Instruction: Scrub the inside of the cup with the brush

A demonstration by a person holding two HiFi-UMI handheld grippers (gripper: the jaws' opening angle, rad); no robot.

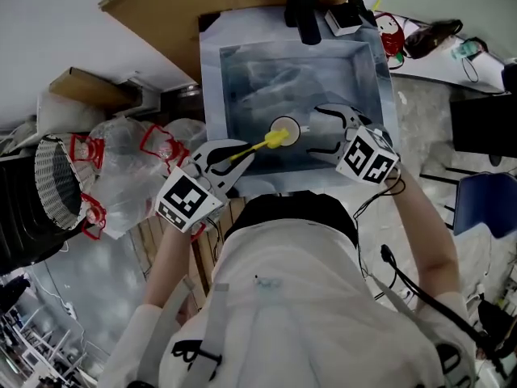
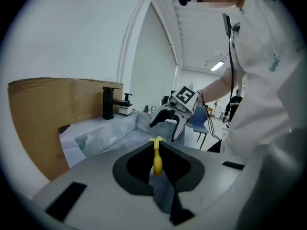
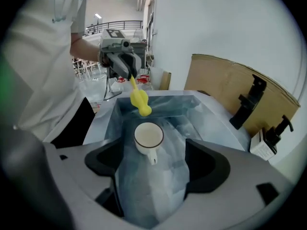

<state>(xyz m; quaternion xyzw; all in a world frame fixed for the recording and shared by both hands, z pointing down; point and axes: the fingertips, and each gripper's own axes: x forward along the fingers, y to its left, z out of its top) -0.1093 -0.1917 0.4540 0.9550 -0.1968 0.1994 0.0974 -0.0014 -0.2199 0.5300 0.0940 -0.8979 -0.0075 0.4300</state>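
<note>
Cup [image 3: 148,136] upright in sink [image 3: 194,104], right gripper [image 3: 151,158] jaws apart, left gripper [image 2: 157,150] jaws clamped on yellow brush [image 2: 157,162], its bristles unclear.

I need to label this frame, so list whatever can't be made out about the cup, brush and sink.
Right gripper view: the cup is too small to judge dirt inside.
Left gripper view: the left gripper hides the cup; the brush shows end-on, bristles unclear.
Head view: the top edge cuts off the tap; plastic covers the sink floor.

cardboard [image 1: 161,14] behind sink [image 1: 212,79], black faucet [image 1: 303,6], perhaps bags [image 1: 121,168].
</note>
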